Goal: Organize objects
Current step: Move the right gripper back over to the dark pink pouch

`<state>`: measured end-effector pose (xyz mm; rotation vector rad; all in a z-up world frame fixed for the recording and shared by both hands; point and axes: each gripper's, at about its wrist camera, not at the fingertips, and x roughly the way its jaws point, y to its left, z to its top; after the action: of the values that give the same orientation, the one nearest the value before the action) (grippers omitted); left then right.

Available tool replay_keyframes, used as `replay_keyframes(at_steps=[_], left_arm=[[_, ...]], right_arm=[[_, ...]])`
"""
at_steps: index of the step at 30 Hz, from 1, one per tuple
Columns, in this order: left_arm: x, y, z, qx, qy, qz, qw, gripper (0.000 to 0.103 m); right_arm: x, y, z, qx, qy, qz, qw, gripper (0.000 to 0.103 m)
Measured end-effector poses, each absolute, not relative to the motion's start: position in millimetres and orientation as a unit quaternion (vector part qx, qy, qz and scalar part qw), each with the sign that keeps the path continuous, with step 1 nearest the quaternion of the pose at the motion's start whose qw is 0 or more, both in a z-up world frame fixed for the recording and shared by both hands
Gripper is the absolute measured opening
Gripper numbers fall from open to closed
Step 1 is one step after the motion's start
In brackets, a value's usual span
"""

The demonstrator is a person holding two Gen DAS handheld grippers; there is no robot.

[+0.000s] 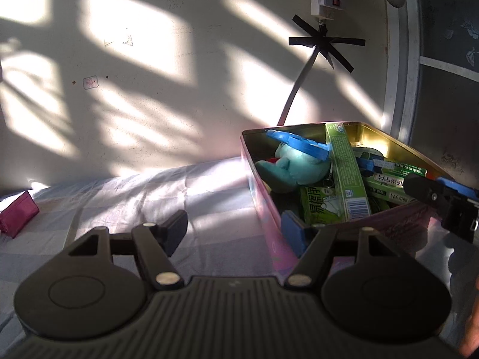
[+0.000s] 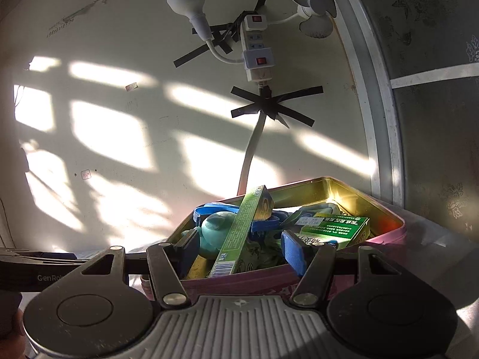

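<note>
Both grippers are standing wide and empty: left gripper [image 1: 236,233] hovering beside the pink tin [image 1: 269,209], right gripper [image 2: 239,251] seemingly over its near rim. Ahead of them, a long green box [image 2: 239,233] is leaning on a teal plush toy [image 2: 214,230].

Crowded tin to the right, open sheet to the left

The pink tin [image 1: 263,209] is packed: a long green carton [image 1: 347,173] leans up over its rim, with a teal plush toy [image 1: 287,164], blue plastic pieces [image 1: 302,145] and more green boxes [image 1: 392,185] filling the rest, so little room is left inside. The left gripper [image 1: 236,230] stands with one finger at the tin's near wall. The right gripper [image 1: 443,197] reaches in over the right-hand edge. Left of the tin the pale sheet [image 1: 125,197] lies bare as far as a magenta pouch [image 1: 18,215], and the wall [image 1: 149,74] closes off the back.
</note>
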<state>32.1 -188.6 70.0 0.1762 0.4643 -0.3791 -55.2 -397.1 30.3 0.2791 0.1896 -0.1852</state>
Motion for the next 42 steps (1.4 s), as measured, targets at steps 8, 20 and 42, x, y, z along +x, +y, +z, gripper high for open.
replay_keyframes(at_steps=[8, 20, 42], left_arm=[[25.5, -167.1, 45.0, 0.084, 0.228, -0.18, 0.953, 0.073], [26.8, -133.6, -0.9, 0.075, 0.27, -0.162, 0.946, 0.074], [24.7, -118.3, -0.8, 0.035, 0.263, -0.173, 0.949, 0.076]], right_arm=[[-59.4, -387.3, 21.5, 0.142, 0.117, -0.1, 0.978, 0.06], [-51.0, -349.6, 2.5, 0.115, 0.17, -0.075, 0.976, 0.06], [-44.9, -335.9, -17.9, 0.114, 0.21, -0.083, 0.967, 0.062]])
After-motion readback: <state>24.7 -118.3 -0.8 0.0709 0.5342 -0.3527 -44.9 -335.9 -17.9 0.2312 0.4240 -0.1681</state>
